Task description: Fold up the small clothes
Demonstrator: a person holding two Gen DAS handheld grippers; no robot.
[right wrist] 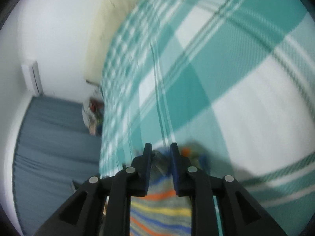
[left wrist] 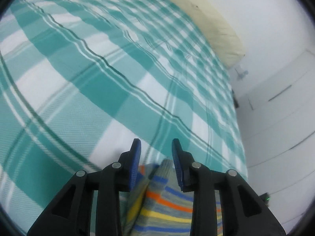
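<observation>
Your left gripper [left wrist: 156, 147] stands apart with nothing between its tips, the striped garment [left wrist: 165, 202] bunched just below it. Your right gripper [right wrist: 161, 151] is narrowly parted around a fold of that garment; whether it pinches is unclear. On the plaid bedspread [left wrist: 98, 74] it looks rumpled, so most folding likely remains.

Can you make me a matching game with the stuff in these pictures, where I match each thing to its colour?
Things:
1. Checked bedspread
2. Long soft pillow by the wall
3. Pleated curtain
4. Pads on the left gripper fingers

Colours:
A. Pale cream
B. Dark blue
C. Teal and white
D. Grey-blue

Pairs: 1-C, 2-A, 3-D, 4-B
</observation>
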